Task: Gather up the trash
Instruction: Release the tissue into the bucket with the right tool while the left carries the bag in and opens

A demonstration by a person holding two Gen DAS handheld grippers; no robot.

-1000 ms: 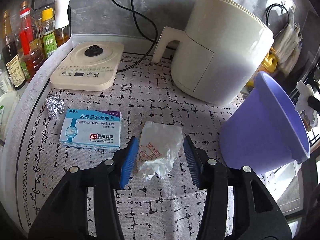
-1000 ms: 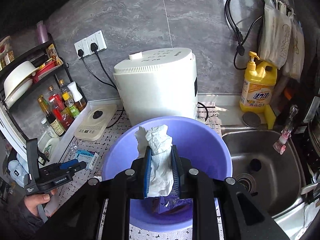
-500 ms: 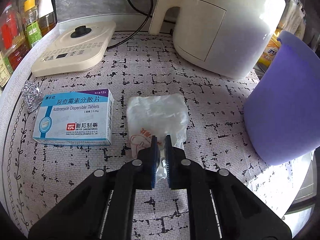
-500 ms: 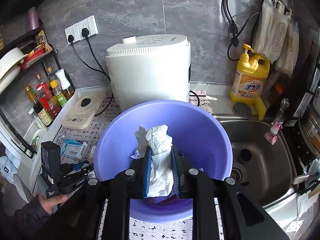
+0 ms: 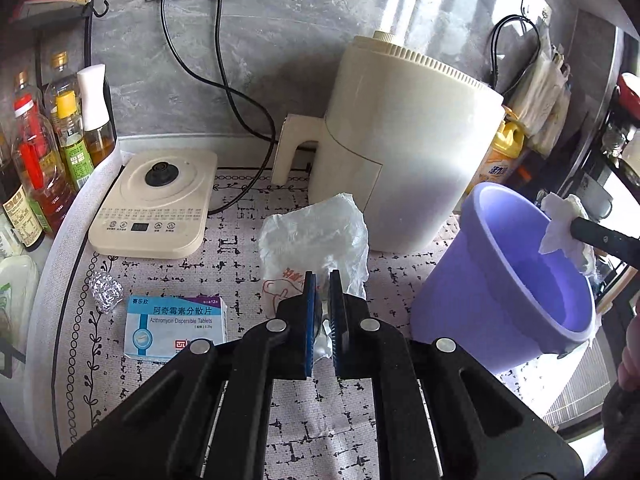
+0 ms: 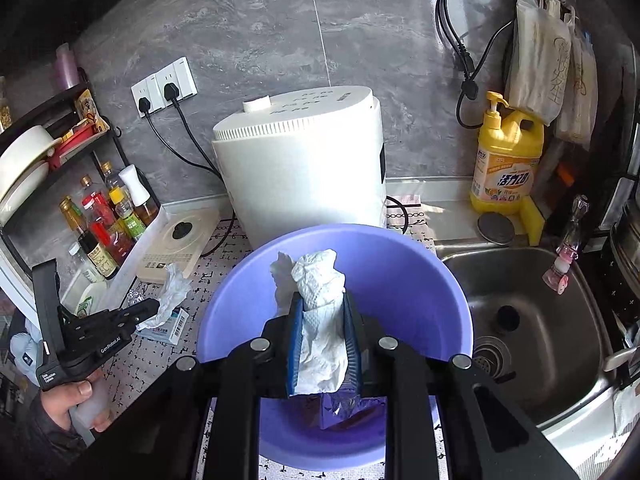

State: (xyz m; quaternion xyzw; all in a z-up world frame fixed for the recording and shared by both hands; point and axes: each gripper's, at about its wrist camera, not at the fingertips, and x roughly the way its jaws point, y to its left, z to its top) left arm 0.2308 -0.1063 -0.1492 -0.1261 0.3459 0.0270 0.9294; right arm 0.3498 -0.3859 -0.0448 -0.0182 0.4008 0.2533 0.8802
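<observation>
My left gripper (image 5: 322,280) is shut on a crumpled clear plastic bag (image 5: 316,236) with red print and holds it lifted above the patterned mat; it also shows in the right wrist view (image 6: 170,292). My right gripper (image 6: 322,300) is shut on a white paper towel (image 6: 320,320), held over the purple bucket (image 6: 420,280). The bucket stands right of the bag in the left wrist view (image 5: 460,300), with the towel (image 5: 564,224) at its rim. A blue-and-white tablet box (image 5: 176,326) and a foil ball (image 5: 105,294) lie on the mat at the left.
A cream air fryer (image 5: 400,152) stands behind the bag, an induction cooker (image 5: 156,204) at back left, sauce bottles (image 5: 44,148) along the left edge. A steel sink (image 6: 532,320) and yellow detergent bottle (image 6: 506,160) are at the right. Something purple lies in the bucket bottom (image 6: 344,404).
My left gripper closed on the plastic bag and lifted it off the mat. My right gripper still holds the paper towel over the bucket, barely moved.
</observation>
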